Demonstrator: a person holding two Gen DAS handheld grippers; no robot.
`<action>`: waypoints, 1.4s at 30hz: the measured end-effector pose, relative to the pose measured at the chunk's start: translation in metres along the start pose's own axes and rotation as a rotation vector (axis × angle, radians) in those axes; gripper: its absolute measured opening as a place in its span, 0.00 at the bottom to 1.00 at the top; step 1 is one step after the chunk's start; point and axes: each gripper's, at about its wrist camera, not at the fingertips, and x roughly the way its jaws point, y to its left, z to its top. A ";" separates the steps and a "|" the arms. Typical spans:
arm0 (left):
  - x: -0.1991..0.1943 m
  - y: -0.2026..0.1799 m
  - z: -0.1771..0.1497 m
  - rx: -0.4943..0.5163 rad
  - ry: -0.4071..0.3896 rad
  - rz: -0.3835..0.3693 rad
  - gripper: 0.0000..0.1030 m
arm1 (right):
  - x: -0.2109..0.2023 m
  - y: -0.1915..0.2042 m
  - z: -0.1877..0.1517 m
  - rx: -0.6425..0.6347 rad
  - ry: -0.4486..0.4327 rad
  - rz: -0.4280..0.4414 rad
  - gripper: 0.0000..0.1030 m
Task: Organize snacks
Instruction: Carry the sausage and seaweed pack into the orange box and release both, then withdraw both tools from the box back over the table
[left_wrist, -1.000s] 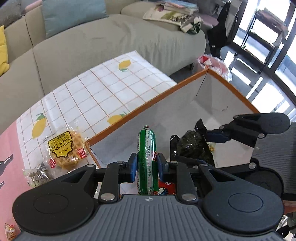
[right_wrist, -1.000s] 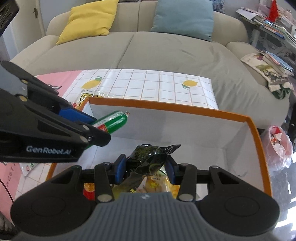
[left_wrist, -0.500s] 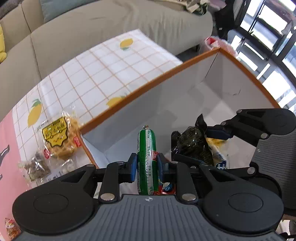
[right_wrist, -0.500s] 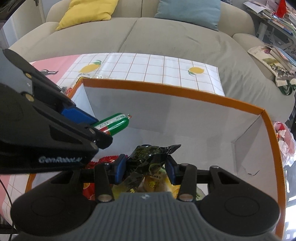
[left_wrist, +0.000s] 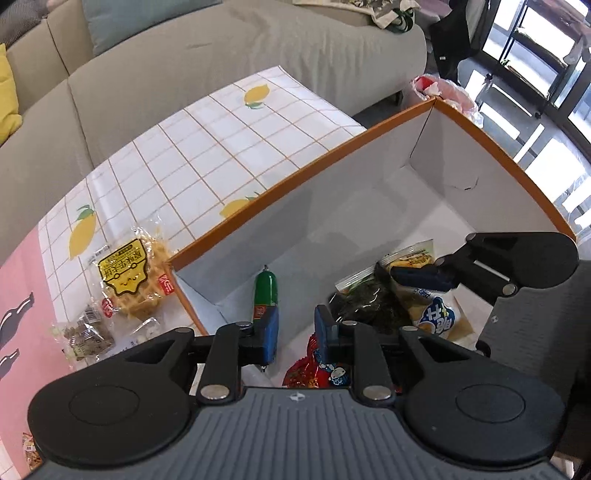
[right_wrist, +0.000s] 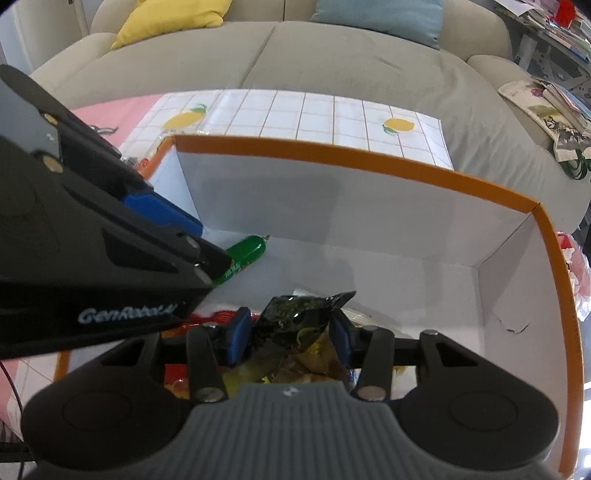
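An orange-rimmed white box (left_wrist: 332, 166) stands on the table; it also shows in the right wrist view (right_wrist: 369, 158). My left gripper (left_wrist: 295, 332) is open inside the box. The green sausage (left_wrist: 265, 291) lies loose by its left finger, on the box floor (right_wrist: 245, 254). My right gripper (right_wrist: 288, 336) is open around a dark green packet (right_wrist: 295, 317), which rests on snack packets in the box (left_wrist: 369, 302).
A yellow waffle packet (left_wrist: 129, 277) and a small clear packet (left_wrist: 85, 332) lie on the lemon-print tablecloth (left_wrist: 221, 140) left of the box. A red packet (left_wrist: 314, 369) and a white-blue packet (left_wrist: 436, 317) lie inside. A sofa (right_wrist: 332, 55) stands behind.
Both grippers lowered into the box. My left gripper opened and let go of the green sausage. My right gripper's fingers spread apart around the dark packet.
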 end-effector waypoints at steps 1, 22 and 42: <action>-0.002 0.001 -0.001 -0.006 -0.004 -0.003 0.29 | -0.001 0.000 0.001 0.005 0.005 -0.006 0.56; -0.105 0.036 -0.068 -0.147 -0.236 0.046 0.49 | -0.097 0.041 -0.023 0.157 -0.162 -0.117 0.79; -0.173 0.107 -0.211 -0.378 -0.383 0.175 0.51 | -0.131 0.173 -0.067 0.207 -0.347 0.014 0.82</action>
